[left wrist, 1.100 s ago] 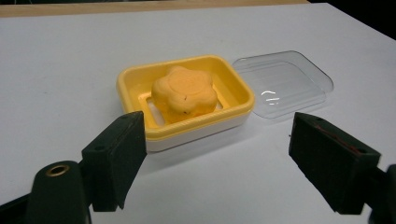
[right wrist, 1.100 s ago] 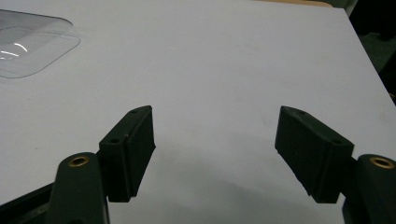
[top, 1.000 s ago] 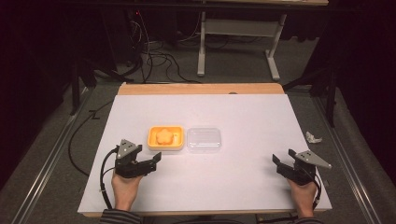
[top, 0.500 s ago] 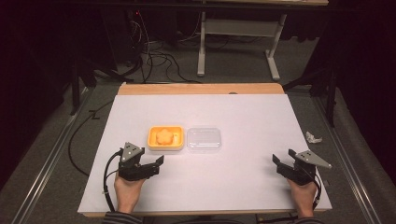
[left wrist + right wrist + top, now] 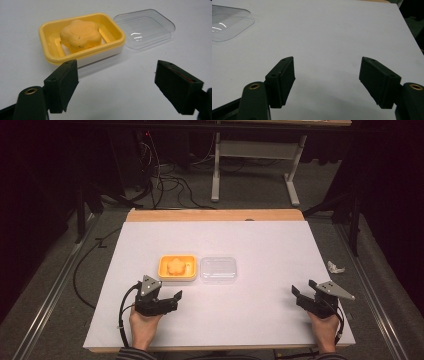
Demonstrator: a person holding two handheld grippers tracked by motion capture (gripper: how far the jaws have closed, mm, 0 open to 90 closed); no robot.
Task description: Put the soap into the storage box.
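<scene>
Two grippers at the near edge, both wide open and empty: left gripper (image 5: 167,301) now turned and nudged toward the dish since a second ago, likely lining up for a reach, right gripper (image 5: 306,296) unmoved near the right edge. Beyond, mid-table: one yellow dish (image 5: 82,40) holding one orange soap (image 5: 80,35), one clear lid (image 5: 145,28) just beside it. Farther right, off the table, one crumpled scrap (image 5: 335,267).

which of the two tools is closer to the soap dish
The left tool, just below the yellow soap dish. The right tool sits far off near the table's right edge.
</scene>
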